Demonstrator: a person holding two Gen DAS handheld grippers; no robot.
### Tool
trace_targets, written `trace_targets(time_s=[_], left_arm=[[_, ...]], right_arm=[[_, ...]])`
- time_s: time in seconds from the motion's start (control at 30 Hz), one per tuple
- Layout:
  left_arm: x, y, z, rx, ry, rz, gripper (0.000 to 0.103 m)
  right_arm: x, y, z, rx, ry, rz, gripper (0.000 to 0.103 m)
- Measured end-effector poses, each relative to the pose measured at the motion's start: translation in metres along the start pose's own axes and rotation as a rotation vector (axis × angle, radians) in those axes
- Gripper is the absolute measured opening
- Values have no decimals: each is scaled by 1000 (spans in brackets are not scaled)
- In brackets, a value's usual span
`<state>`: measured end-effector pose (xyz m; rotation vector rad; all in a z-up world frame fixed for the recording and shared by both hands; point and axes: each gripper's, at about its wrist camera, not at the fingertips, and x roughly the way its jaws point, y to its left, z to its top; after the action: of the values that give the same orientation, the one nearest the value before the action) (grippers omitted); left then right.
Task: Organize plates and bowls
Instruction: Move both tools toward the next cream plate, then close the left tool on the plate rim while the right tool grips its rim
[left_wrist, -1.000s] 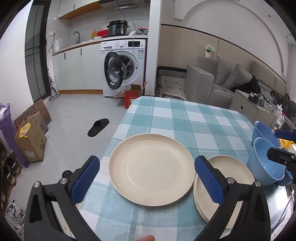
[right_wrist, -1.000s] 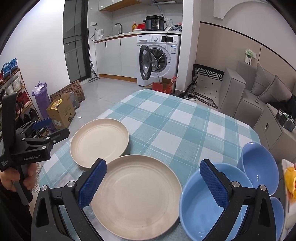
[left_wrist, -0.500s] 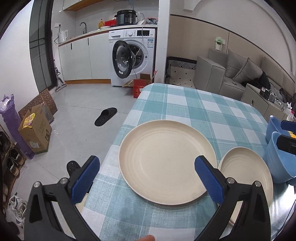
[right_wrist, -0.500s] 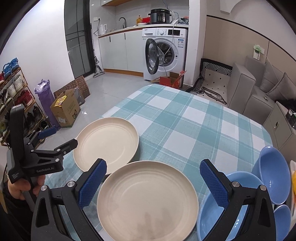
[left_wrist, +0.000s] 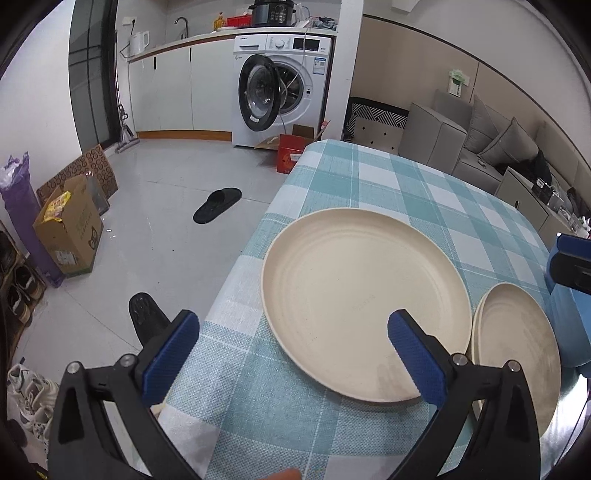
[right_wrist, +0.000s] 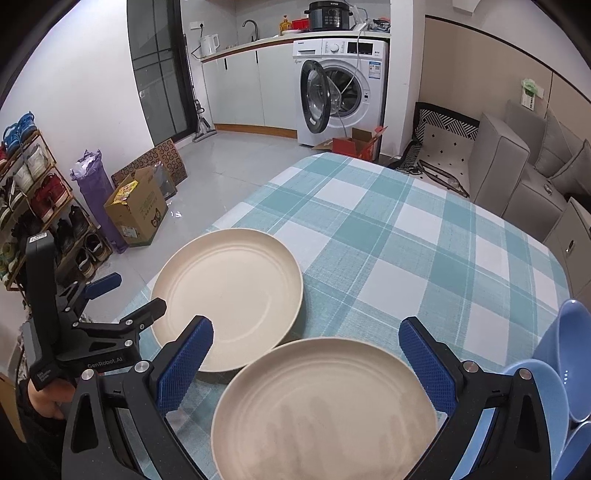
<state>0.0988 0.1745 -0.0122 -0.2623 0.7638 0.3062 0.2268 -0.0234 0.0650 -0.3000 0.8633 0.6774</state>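
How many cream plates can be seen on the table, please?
2. One plate lies near the table's left edge. The other plate lies closer to the camera, beside the blue bowls, and may be a stack; more plates could hide beneath it.

My left gripper (right_wrist: 110, 291) and right gripper (right_wrist: 303, 365) are black angular frames with silver screws, ribbed blue finger pads (right_wrist: 184, 365), and white "GenRobot.AI" lettering on the left one.
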Motion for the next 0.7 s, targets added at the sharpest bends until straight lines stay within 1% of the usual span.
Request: trace_targets(time_s=[0.17,0.3,0.37,0.47,0.53,0.6,0.7], left_arm=[[7,5,-4,-27,22,-8,101],[12,5,-8,-34,30,-6,101],[15,6,-10,-42,37,-20,101],[17,5,-12,-37,41,-18,101],[19,5,-13,-37,43,-19,99],[20,5,-14,-38,44,-19,95],[22,8,-15,-46,39,-16,93]], right_arm=[[21,5,2,3,29,10,102],[35,9,4,6,50,23,102],[41,11,4,3,59,28,102],[53,14,6,-5,77,23,102],[62,16,7,-7,89,20,102],[69,16,8,-6,100,20,102],[79,18,7,-13,116,19,102]])
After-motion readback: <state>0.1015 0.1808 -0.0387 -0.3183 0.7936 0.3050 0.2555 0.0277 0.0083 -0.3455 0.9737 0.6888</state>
